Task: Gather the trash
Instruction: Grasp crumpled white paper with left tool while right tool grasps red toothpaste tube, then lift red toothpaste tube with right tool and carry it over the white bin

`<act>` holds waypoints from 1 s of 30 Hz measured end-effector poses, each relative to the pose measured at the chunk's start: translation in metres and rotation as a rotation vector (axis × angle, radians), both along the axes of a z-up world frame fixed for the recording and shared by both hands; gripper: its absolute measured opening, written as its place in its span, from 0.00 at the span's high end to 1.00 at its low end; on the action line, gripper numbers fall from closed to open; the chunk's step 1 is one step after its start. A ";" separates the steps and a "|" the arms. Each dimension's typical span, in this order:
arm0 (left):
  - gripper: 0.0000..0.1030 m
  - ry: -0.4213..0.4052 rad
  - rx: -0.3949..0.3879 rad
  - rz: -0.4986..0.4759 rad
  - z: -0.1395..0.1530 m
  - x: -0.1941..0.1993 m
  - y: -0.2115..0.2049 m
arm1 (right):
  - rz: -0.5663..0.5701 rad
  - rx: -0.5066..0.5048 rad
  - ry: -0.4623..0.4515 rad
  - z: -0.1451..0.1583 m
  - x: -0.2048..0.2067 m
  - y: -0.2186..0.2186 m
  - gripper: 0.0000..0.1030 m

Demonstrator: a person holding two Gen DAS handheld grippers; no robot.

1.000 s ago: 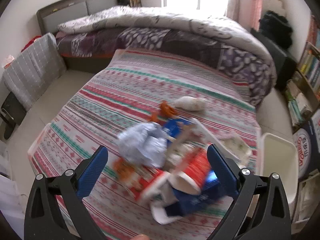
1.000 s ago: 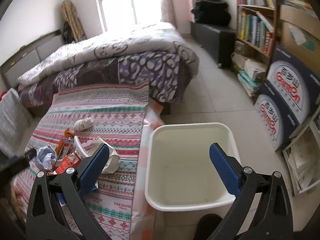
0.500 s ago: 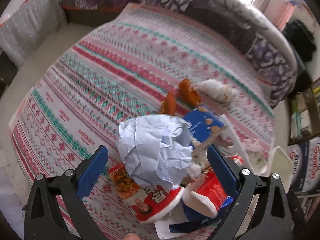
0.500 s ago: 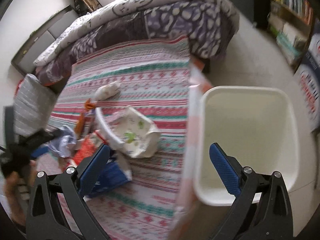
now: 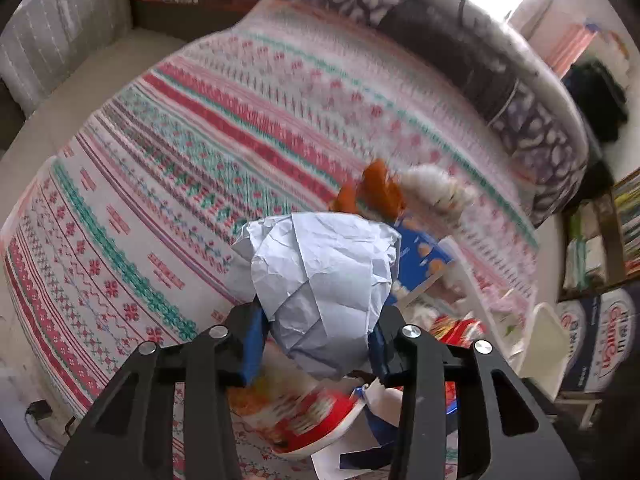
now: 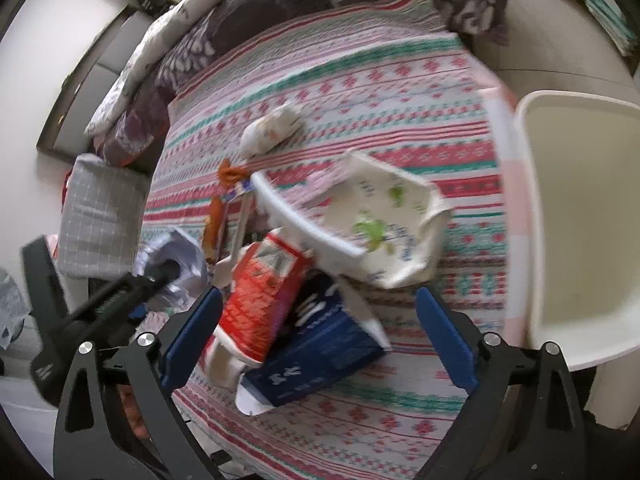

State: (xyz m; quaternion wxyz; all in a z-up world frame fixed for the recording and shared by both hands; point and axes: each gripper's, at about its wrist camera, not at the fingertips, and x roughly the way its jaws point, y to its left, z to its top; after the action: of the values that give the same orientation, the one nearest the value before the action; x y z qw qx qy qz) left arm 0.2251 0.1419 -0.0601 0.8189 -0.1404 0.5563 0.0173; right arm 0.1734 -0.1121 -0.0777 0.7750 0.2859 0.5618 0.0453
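My left gripper [image 5: 318, 344] is shut on a crumpled ball of pale blue paper [image 5: 324, 284], held above the patterned bedspread [image 5: 180, 168]; it also shows in the right wrist view [image 6: 176, 264]. My right gripper [image 6: 318, 334] is open and empty, hovering over a trash pile: a red carton [image 6: 262, 300], a dark blue box [image 6: 320, 356], a white printed wrapper [image 6: 384, 224], orange wrappers [image 6: 230, 174] and a crumpled white wad [image 6: 272, 130]. A white bin [image 6: 580, 232] stands on the floor to the right of the bed.
A folded purple and white duvet [image 5: 460, 52] lies across the far end of the bed. A grey cushion [image 5: 60, 28] leans at the left. Bookshelves and printed cardboard boxes [image 5: 600, 336] stand at the right beyond the bin.
My left gripper closed on the paper ball and lifted it from the pile. My right gripper swung from over the bin toward the trash pile on the bed.
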 end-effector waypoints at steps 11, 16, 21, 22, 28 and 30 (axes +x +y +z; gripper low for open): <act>0.61 -0.162 0.002 -0.020 0.048 -0.015 0.013 | 0.067 0.014 0.043 -0.021 0.018 0.055 0.26; 0.61 -0.166 0.003 -0.034 0.050 -0.019 0.019 | 0.078 0.004 0.046 -0.028 0.023 0.070 0.48; 0.61 -0.172 0.011 -0.036 0.050 -0.023 0.023 | 0.066 -0.002 0.042 -0.031 0.024 0.070 0.68; 0.61 -0.174 0.009 -0.032 0.051 -0.023 0.024 | 0.064 -0.005 0.026 -0.028 0.025 0.070 0.68; 0.61 -0.201 0.008 -0.029 0.055 -0.025 0.022 | 0.069 -0.031 -0.098 0.000 0.018 0.060 0.68; 0.61 -0.213 0.014 -0.032 0.058 -0.026 0.019 | 0.068 -0.042 -0.150 0.013 0.017 0.057 0.68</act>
State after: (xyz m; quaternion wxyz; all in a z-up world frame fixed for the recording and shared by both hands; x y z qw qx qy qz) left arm 0.1988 0.1610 -0.0025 0.8746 -0.1271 0.4679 -0.0069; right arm 0.1904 -0.0552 -0.0647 0.8186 0.2462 0.5125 0.0812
